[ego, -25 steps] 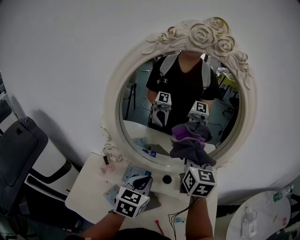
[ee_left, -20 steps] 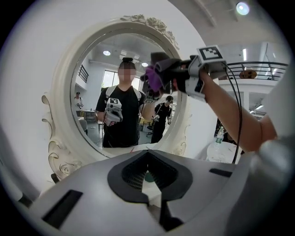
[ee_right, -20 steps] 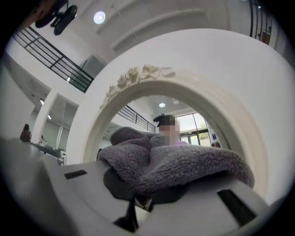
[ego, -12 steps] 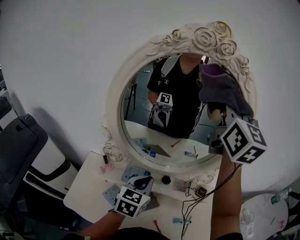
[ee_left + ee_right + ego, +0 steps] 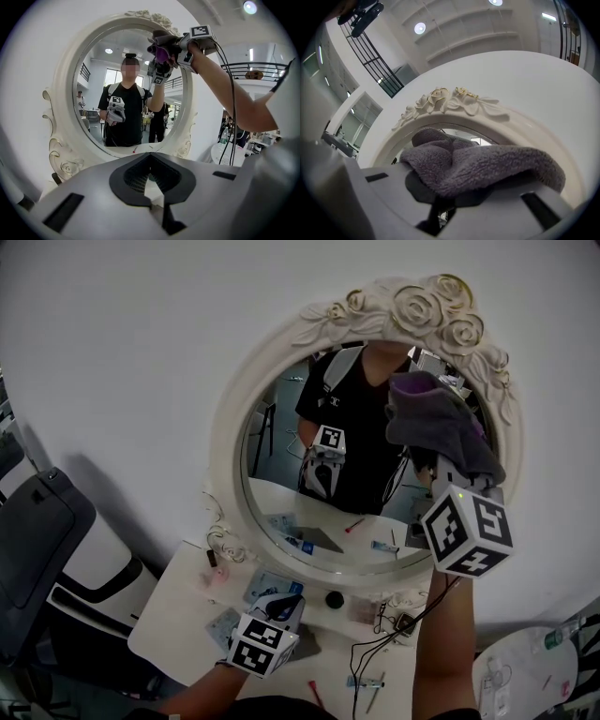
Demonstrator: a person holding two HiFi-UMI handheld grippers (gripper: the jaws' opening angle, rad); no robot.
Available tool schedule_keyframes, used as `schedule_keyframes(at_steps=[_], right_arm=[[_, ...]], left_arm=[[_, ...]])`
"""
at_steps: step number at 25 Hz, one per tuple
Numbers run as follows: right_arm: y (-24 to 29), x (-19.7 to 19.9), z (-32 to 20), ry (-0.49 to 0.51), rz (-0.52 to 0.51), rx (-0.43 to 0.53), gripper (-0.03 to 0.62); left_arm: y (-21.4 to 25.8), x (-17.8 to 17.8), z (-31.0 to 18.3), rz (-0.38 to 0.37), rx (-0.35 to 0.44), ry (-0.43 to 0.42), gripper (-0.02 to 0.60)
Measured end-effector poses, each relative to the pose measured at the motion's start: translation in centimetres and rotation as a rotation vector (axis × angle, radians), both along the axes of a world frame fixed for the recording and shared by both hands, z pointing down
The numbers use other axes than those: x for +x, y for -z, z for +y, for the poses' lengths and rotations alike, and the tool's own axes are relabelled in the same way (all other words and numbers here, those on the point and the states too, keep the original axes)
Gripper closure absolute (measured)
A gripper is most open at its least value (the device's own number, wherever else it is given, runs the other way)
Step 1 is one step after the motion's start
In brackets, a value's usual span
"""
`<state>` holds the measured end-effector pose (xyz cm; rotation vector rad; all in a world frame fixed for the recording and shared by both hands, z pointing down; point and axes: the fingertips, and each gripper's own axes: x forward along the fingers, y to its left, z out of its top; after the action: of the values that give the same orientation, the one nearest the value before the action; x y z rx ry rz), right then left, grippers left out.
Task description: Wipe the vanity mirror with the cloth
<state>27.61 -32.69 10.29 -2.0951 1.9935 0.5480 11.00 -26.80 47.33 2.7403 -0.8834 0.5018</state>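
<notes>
The oval vanity mirror [image 5: 309, 484] stands against the wall in a white ornate frame [image 5: 230, 442] topped with carved roses. My right gripper [image 5: 439, 465] is raised to the glass's upper right and is shut on a purple-grey cloth [image 5: 436, 423], which lies bunched against the mirror just under the roses. In the right gripper view the cloth [image 5: 478, 164] drapes over the jaws and hides the tips. The left gripper view shows the cloth [image 5: 161, 47] high on the glass. My left gripper [image 5: 281, 604] hangs low over the vanity top, jaws together and holding nothing.
The white vanity top [image 5: 178, 615] carries small items: a black round cap [image 5: 334, 598], tangled cables [image 5: 394, 624], pens and packets. A dark chair [image 5: 37, 549] stands at the left. A white round table [image 5: 525, 676] with a bottle sits lower right.
My right gripper carried the cloth from the lower part of the glass up to the upper right, then shifted slightly left. The left gripper stayed put.
</notes>
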Motion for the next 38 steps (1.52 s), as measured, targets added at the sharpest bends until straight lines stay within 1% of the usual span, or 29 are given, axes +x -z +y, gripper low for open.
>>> schedule_keyframes(at_steps=[4,10,14,24,28,31,35,38], right_arm=[[-3.1,-0.5,-0.3,0.018,0.003,-0.019,0.566],[-9.4,-1.0,-0.6,-0.018,0.032,-0.071,0.566],[-12.9,-0.9,-0.6,-0.025,0.015,-0.113,0.566],[-21.4,-0.7,-0.9,-0.023,-0.048,-0.231,0.566],[-24.8,-0.7,-0.9,-0.037,-0.062,-0.248,0.566],[-27.9,-0.5,-1.0,-0.042,-0.085,-0.296,0.566],[-32.9,-0.4,-1.1,-0.063,-0.106,-0.403,0.566],[-34.6,-0.4,-1.1,-0.094,-0.103,-0.419,0.566]], left_arm=[[-0.2,0.0,-0.3,-0.005,-0.005,0.003,0.575],[-0.4,0.1,-0.5,-0.004,-0.009,0.002,0.575],[-0.3,0.2,-0.5,-0.005,-0.008,-0.003,0.575],[0.0,-0.3,-0.4,-0.010,-0.002,0.020,0.575],[0.2,-0.9,-0.2,-0.009,0.000,0.037,0.575],[0.5,-1.0,-0.1,-0.006,0.006,0.041,0.575],[0.6,-1.3,0.3,-0.004,0.008,0.040,0.575],[0.3,-1.5,0.5,-0.004,0.000,0.039,0.575]])
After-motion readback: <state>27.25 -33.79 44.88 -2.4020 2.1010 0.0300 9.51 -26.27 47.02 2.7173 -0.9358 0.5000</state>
